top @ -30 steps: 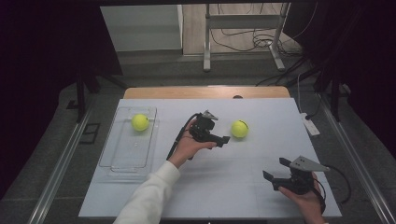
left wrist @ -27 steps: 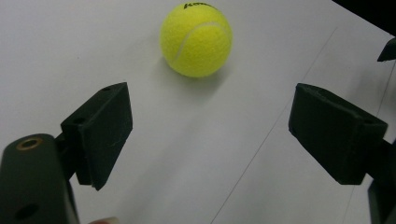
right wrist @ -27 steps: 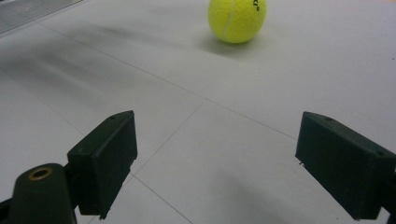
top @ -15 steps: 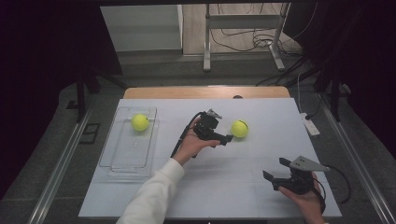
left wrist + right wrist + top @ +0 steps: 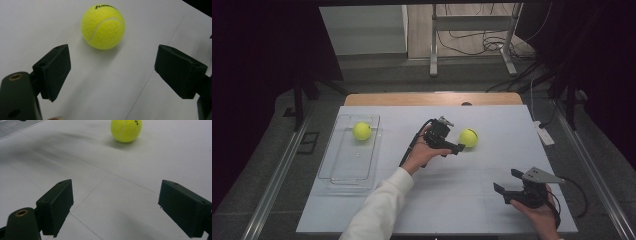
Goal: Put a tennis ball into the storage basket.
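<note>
**Left gripper just short of the ball, open table all round**

My left gripper point(image 5: 456, 148) sits mid-table, jaws spread wide with nothing between them. The ball point(image 5: 469, 137) lies just beyond its tips, apart from both pads (in the left gripper view point(image 5: 103, 26) it rests ahead of the gap, slightly left of centre). Bare white table point(image 5: 472, 200) surrounds the ball on every side; the far edge is well off. My right gripper point(image 5: 508, 191) rests near the near-right corner, jaws likewise wide apart and empty. A second ball point(image 5: 361, 131) lies in the far end of the clear tray point(image 5: 343, 176) by the left edge.
</note>
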### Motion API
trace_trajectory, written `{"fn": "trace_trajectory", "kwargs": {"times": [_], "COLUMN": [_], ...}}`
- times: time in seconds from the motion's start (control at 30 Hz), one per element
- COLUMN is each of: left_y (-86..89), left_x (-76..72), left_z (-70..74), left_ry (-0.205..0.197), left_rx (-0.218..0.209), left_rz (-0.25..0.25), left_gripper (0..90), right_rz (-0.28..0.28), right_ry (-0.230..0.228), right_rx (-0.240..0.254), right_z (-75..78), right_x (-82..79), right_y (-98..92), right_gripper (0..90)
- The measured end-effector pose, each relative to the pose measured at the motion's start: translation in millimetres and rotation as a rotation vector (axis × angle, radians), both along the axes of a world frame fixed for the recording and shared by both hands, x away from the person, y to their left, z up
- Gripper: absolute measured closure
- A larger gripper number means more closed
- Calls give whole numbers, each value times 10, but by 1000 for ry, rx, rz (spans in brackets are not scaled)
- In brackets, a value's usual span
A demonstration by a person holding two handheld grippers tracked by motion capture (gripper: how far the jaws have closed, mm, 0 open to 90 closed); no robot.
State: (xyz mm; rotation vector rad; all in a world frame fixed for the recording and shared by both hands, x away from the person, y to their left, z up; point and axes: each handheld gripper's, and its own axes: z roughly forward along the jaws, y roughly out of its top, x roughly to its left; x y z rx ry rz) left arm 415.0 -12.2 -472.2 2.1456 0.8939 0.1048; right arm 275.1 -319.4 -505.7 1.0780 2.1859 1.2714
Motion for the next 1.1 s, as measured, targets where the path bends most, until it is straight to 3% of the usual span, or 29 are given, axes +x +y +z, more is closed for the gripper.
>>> {"fn": "trace_trajectory", "kwargs": {"times": [0.7,1.1], "left_y": [-157,-204], "left_x": [74,164], "left_z": [18,-7], "left_ry": [0,18], "left_rx": [11,16], "left_rz": [-13,6], "left_gripper": [146,140], "right_rz": [1,1], "right_ry": [1,2], "right_rx": [3,4], "right_z": [-1,1], "right_x": [3,4], "right_y": [-2,-4], "right_gripper": [128,128]}}
